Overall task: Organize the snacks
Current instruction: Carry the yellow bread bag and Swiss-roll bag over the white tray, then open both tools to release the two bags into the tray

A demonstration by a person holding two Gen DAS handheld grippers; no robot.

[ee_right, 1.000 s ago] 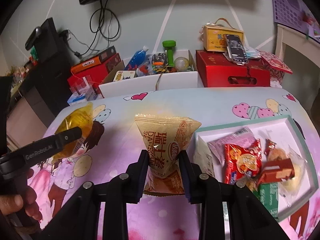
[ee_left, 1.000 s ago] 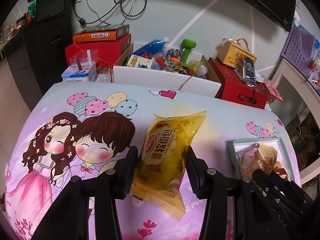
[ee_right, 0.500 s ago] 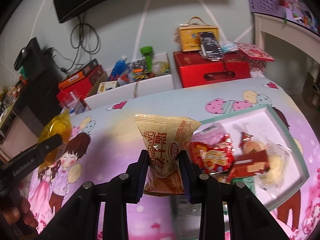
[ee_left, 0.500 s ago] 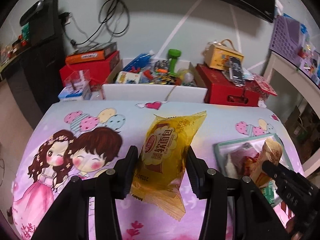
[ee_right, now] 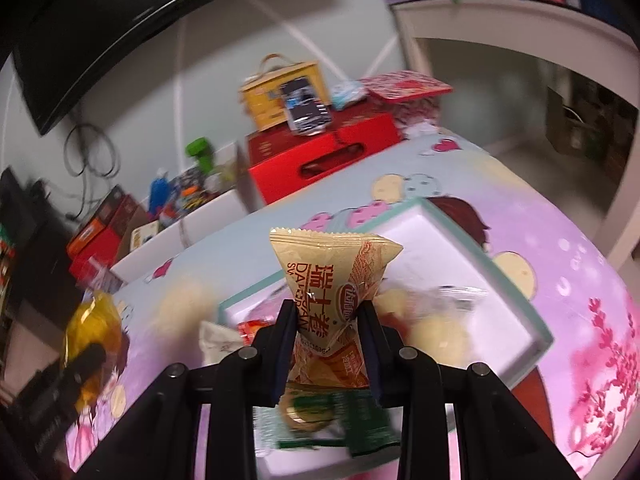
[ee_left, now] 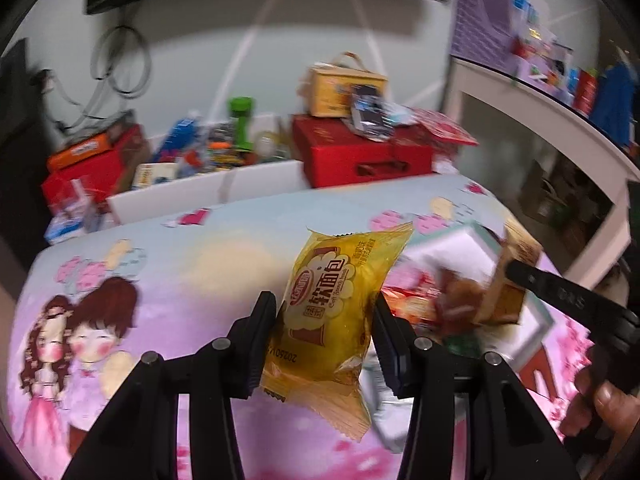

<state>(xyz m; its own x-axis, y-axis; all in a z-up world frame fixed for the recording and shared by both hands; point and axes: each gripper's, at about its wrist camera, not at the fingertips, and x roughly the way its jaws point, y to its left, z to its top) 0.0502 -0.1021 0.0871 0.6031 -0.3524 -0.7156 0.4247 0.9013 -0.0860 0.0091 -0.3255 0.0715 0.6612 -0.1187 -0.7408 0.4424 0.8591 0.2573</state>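
My left gripper (ee_left: 325, 322) is shut on a yellow bread packet (ee_left: 332, 312), held above the cartoon-printed cloth just left of the white tray (ee_left: 452, 250). My right gripper (ee_right: 326, 328) is shut on a beige Swiss-roll packet (ee_right: 332, 276), held over the white tray (ee_right: 440, 256) with its teal rim. In the tray lie several snacks, among them a green packet (ee_right: 360, 428) and pale wrapped pieces (ee_right: 436, 328). The left wrist view shows the right gripper's black finger (ee_left: 560, 292) and the beige packet (ee_left: 512, 280) at the right. The right wrist view shows the yellow packet (ee_right: 94, 328) at the far left.
Behind the cloth's far edge stand a red box (ee_left: 360, 156) with a yellow carton (ee_left: 340, 88) and a phone on it, a white bin (ee_left: 208, 192) of clutter, and more red boxes (ee_left: 92, 168). A white shelf (ee_left: 540, 120) rises at the right. A person's fingers (ee_left: 600, 404) hold the right gripper.
Both grippers have swung to the right with their packets, rolling as they went. The right one has come from beside the tray to above it; the left one has neared the tray's left edge.
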